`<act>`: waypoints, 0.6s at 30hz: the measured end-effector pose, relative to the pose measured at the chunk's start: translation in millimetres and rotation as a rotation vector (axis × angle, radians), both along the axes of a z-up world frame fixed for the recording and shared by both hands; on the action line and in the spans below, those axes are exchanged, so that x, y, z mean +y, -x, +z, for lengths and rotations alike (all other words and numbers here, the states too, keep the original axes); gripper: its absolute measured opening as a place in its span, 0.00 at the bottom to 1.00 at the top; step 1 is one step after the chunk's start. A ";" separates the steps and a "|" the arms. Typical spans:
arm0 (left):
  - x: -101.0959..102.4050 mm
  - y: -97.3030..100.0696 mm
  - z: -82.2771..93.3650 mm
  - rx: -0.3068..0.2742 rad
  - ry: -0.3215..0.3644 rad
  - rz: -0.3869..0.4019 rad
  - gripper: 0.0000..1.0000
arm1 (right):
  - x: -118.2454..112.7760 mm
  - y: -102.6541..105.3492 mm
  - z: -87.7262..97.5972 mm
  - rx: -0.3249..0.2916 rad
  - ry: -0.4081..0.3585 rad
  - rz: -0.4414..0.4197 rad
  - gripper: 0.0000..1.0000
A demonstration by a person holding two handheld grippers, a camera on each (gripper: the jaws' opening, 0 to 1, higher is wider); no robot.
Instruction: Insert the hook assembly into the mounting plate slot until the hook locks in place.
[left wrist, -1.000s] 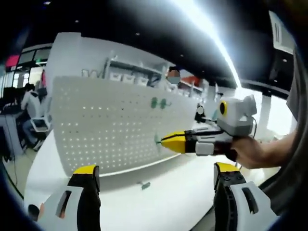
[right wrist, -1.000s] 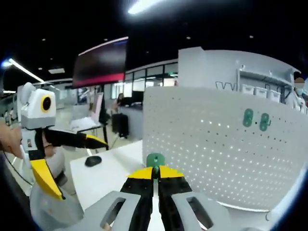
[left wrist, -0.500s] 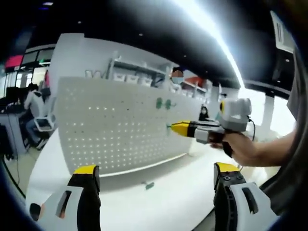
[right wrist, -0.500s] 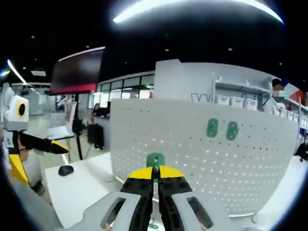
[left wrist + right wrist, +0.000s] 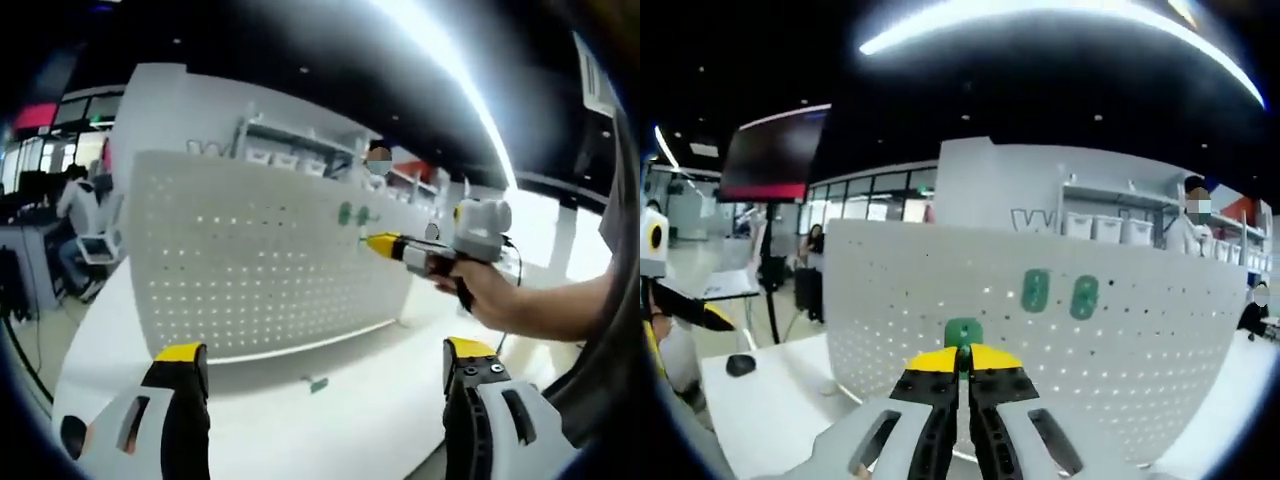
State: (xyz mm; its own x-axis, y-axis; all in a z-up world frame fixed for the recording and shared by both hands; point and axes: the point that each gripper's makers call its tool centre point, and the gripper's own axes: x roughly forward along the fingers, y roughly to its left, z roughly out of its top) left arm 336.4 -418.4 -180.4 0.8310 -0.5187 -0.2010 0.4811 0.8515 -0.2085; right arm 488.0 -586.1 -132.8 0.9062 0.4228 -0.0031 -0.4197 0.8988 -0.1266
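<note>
The right claw (image 5: pixel 962 362) is closed on a small green hook (image 5: pixel 962 333), carried toward the white pegboard (image 5: pixel 940 300) that stands upright on the white surface (image 5: pixel 360 410). Two green hooks (image 5: pixel 1058 293) already sit on the pegboard, up and to the right of the carried hook. The left claw (image 5: pixel 325 365) hangs wide open and empty, low before the pegboard. I judge the approach wants the hook kept square to the pegboard, lined up with a hole beside the mounted pair, then pressed straight in until it seats. A further green piece (image 5: pixel 318 383) lies on the surface at the pegboard's foot.
</note>
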 end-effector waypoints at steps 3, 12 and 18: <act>0.4 -2.1 0.8 -0.004 -0.004 0.003 0.99 | -10.4 -8.9 1.4 -0.010 -0.001 -0.030 0.00; 1.2 -6.1 -0.5 0.001 -0.004 0.007 0.99 | -45.1 -30.0 5.8 -0.031 -0.007 -0.113 0.00; 0.6 -7.0 -2.4 0.007 -0.008 0.006 0.98 | -66.9 -37.5 7.0 -0.032 -0.025 -0.163 0.00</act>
State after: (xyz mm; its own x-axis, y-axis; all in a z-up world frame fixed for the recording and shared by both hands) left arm 343.4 -417.8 -182.8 0.8325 -0.5124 -0.2109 0.4750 0.8559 -0.2044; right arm 525.5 -653.0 -125.8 0.9624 0.2693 0.0355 -0.2638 0.9578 -0.1140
